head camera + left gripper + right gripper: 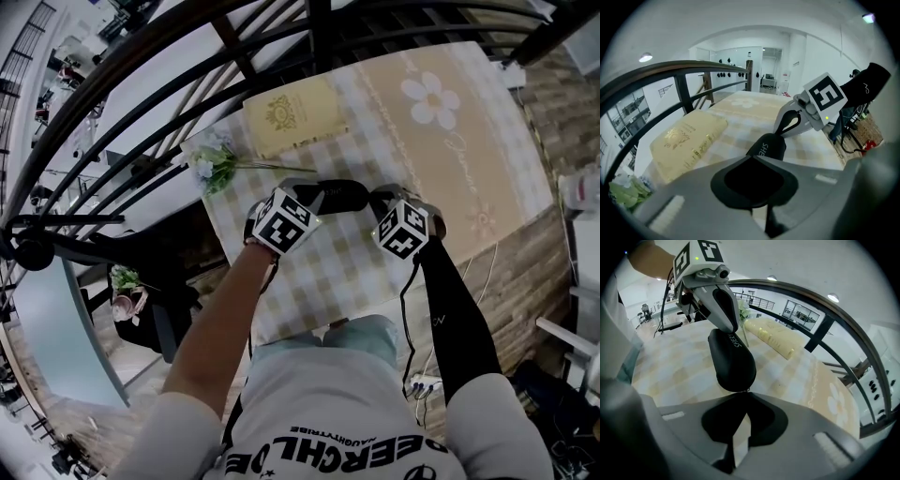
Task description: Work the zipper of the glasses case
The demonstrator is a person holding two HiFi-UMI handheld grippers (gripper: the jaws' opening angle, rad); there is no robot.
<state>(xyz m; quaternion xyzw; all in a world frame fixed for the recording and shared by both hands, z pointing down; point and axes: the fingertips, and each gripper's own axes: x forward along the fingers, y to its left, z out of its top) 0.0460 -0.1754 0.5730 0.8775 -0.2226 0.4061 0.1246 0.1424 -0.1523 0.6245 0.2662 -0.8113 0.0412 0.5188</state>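
A black glasses case [339, 194] lies on the checked tablecloth [319, 272] between my two grippers. My left gripper [312, 198] is shut on the case's left end; in the left gripper view the case [768, 146] runs straight out from its closed jaw tips. My right gripper [376, 200] meets the opposite end. In the right gripper view its jaws close to a point [745, 392] at a small metal zipper pull on the tip of the case [732, 359]. The left gripper's fingers [723, 305] pinch the far end there.
A cream book-shaped box [293, 114] lies behind the case, with a sprig of artificial flowers [214, 164] to its left. A beige mat with a daisy print [450, 122] covers the table's right side. A dark curved railing [187, 66] borders the far edge.
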